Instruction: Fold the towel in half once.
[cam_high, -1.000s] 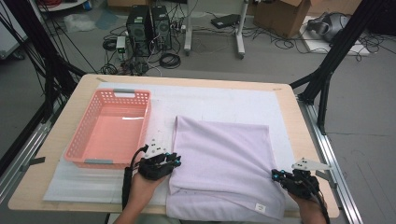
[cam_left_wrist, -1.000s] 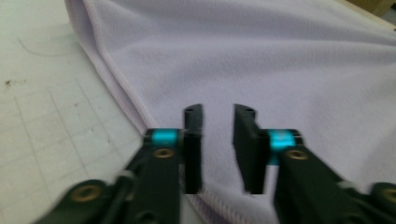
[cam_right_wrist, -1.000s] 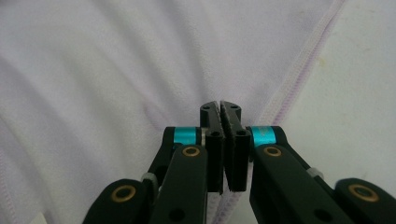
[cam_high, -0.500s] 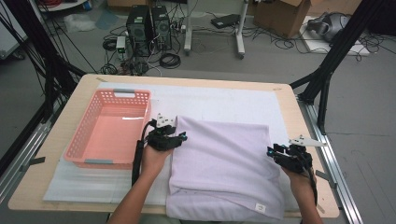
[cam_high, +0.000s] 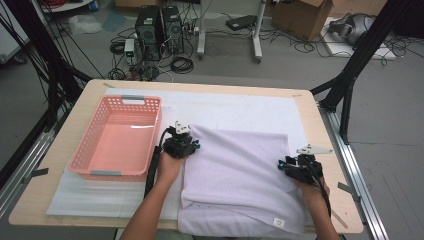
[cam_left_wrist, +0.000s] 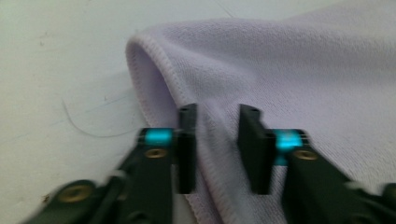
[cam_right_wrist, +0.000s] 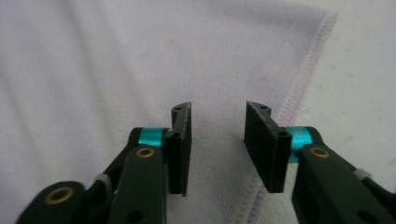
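Light wooden surface (cam_high: 330, 145) is carrying a white mat (cam_high: 240, 110) covering most of its top; on the mat, a pink basket (cam_high: 117, 137) is sitting at left; a lilac towel (cam_high: 240, 175) is lying folded at centre-right, reaching the near edge.

The tabletop (cam_high: 75, 120) is light wood with rounded corners, and a white mat (cam_high: 235, 107) covers most of it. Metal rails (cam_high: 360, 180) run along both long sides. The floor (cam_high: 395, 115) is grey. Beyond the far edge stand two black computer towers (cam_high: 160, 25) among loose black cables (cam_high: 182, 64). A cardboard box (cam_high: 300, 17) sits at the far right. Black frame struts (cam_high: 350, 70) rise at both sides. Lighting is even and diffuse.
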